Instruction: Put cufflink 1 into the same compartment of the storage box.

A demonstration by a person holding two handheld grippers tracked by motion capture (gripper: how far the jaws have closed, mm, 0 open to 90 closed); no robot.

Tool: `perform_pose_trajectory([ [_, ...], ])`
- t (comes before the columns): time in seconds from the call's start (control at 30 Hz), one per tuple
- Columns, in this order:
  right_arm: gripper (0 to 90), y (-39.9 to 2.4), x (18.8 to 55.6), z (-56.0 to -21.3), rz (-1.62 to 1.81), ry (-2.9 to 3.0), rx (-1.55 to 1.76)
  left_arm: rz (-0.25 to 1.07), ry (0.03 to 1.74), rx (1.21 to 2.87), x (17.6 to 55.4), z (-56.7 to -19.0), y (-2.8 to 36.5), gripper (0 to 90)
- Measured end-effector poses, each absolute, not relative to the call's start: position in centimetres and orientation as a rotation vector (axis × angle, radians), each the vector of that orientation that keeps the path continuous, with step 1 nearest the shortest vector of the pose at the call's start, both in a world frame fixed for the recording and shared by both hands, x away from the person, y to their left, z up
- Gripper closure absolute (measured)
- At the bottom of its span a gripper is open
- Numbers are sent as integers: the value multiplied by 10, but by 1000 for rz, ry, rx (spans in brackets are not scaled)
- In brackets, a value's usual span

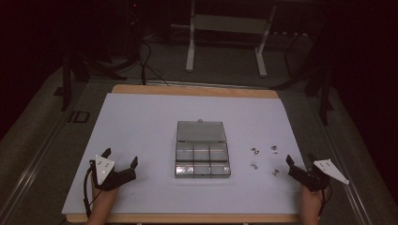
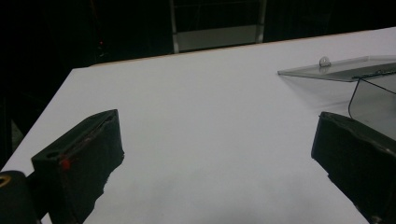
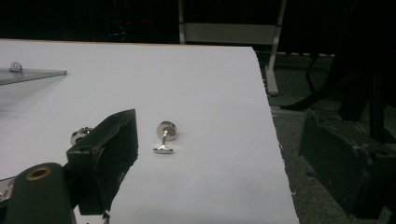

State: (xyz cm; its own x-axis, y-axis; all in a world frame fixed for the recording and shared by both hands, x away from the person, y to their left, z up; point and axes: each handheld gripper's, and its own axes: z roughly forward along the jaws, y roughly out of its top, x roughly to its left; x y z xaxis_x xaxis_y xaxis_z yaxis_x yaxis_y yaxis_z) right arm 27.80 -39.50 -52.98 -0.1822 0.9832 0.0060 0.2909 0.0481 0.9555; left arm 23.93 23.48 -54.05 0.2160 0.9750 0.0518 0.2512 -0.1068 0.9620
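White table sheet (image 1: pixel 141 122), dark room behind. Clear compartment box (image 1: pixel 202 161) at centre, lid open. 4 small metal fasteners (image 1: pixel 264 161) right of box. Left gripper (image 1: pixel 119 161) and right gripper (image 1: pixel 300 166) both wide open, empty. Likely start; next: right gripper closes on nearest fastener (image 3: pixel 165 137).

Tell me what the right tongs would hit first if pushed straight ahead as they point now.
Probably the small metal cufflink, lying between the open jaws of the right tongs, just ahead on the white sheet; depth is uncertain.
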Motion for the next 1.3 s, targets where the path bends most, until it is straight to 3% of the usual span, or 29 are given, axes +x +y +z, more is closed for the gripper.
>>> perform_pose_trajectory([
  [0.33,121,-397,283,-524,1133,1597,1378,977,1192,1559,239,-541,234,31],
  [0.7,130,-397,299,-494,1095,1837,1539,957,1194,1569,240,-540,235,32],
  [1.3,137,-386,319,-485,680,2265,1734,960,1181,1582,240,-540,234,35],
])
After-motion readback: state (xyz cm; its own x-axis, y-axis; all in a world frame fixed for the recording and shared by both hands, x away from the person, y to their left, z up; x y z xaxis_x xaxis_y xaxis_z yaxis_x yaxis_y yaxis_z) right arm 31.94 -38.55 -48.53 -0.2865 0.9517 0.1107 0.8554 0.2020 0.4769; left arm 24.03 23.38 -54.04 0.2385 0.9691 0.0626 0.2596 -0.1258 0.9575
